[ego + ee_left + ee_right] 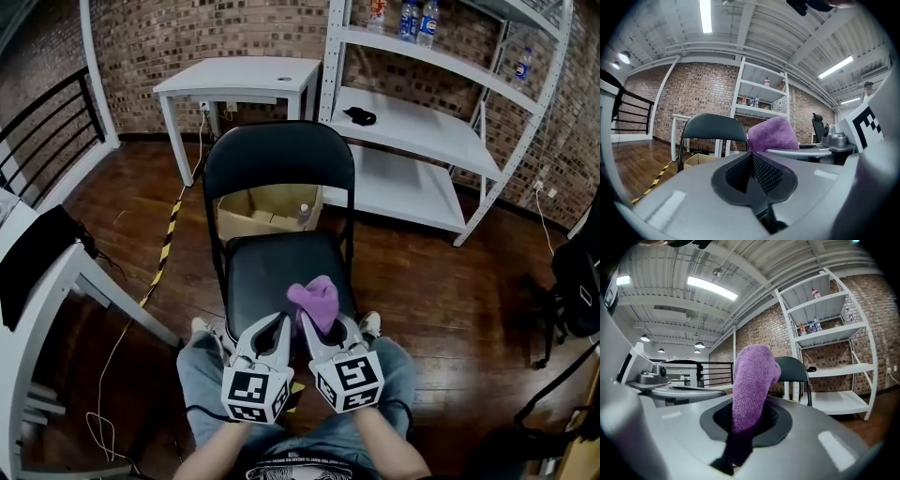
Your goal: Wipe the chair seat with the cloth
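A black folding chair stands in front of me, its seat [272, 272] bare and its back [278, 155] upright. My right gripper [323, 328] is shut on a purple cloth [316, 302] that sticks up over the seat's front edge. In the right gripper view the cloth [750, 385] rises from between the closed jaws. My left gripper [275, 328] hovers beside it, shut and holding nothing. The left gripper view shows the cloth [772, 134] to the right and the chair back [712, 128] ahead.
An open cardboard box [267, 211] sits on the floor behind the chair. A white table [239, 80] stands at the back, white metal shelves [422, 122] at the right. Another white table [37, 281] and a black railing [37, 131] are at the left.
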The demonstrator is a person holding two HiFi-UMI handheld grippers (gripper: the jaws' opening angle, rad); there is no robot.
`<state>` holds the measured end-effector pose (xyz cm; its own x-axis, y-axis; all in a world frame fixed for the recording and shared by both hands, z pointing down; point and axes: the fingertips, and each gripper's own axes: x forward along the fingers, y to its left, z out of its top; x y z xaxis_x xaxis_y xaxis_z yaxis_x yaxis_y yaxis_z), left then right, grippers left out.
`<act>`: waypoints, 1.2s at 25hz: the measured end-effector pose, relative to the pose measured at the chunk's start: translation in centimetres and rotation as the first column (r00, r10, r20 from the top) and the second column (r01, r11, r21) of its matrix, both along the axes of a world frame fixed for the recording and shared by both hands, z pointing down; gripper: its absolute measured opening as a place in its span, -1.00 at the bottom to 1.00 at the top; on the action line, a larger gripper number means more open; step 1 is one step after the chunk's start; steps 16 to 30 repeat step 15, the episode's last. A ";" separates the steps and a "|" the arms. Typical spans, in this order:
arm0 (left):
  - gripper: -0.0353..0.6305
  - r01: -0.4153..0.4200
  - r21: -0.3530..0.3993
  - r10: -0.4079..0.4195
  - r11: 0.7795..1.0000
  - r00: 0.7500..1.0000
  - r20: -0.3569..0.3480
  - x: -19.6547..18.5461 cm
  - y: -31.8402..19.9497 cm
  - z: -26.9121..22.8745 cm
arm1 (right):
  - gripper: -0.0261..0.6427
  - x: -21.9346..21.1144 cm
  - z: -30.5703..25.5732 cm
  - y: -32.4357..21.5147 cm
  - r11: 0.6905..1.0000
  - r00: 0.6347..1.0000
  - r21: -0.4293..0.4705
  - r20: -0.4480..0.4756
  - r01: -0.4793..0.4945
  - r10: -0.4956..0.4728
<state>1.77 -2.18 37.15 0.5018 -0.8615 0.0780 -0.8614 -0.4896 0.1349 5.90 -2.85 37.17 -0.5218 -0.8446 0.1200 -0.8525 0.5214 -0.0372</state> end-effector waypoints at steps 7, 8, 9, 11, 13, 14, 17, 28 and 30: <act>-0.88 -0.013 0.006 0.013 1.000 1.000 0.001 0.6 0.6 0.0 | -0.79 0.0 -0.2 0.7 1.000 1.000 0.011 0.002 -0.005 0.005; -0.88 -0.013 0.006 0.013 1.000 1.000 0.000 0.5 0.6 0.1 | -0.79 0.0 -0.1 0.7 1.000 1.000 0.010 0.004 -0.006 0.006; -0.88 -0.013 0.007 0.013 1.000 1.000 0.000 0.5 0.5 0.1 | -0.79 0.0 -0.1 0.7 1.000 1.000 0.009 0.005 -0.007 0.007; -0.88 -0.012 0.006 0.012 1.000 1.000 0.001 0.4 0.5 0.1 | -0.79 0.0 0.0 0.6 1.000 1.000 0.008 0.007 -0.008 0.008; -0.88 -0.010 0.004 0.010 1.000 1.000 0.003 0.3 0.4 0.1 | -0.79 0.0 0.0 0.5 1.000 1.000 0.008 0.007 -0.008 0.007; -0.88 -0.009 0.004 0.009 1.000 1.000 0.003 0.3 0.4 0.2 | -0.79 0.0 0.0 0.5 1.000 1.000 0.007 0.007 -0.007 0.007; -0.88 -0.008 0.003 0.008 1.000 1.000 0.003 0.3 0.4 0.2 | -0.78 0.0 0.0 0.4 1.000 1.000 0.007 0.006 -0.007 0.007; -0.88 -0.008 0.003 0.008 1.000 1.000 0.003 0.3 0.4 0.2 | -0.78 0.0 0.0 0.4 1.000 1.000 0.007 0.006 -0.007 0.007; -0.88 -0.008 0.003 0.008 1.000 1.000 0.003 0.3 0.4 0.2 | -0.78 0.0 0.0 0.4 1.000 1.000 0.007 0.006 -0.007 0.007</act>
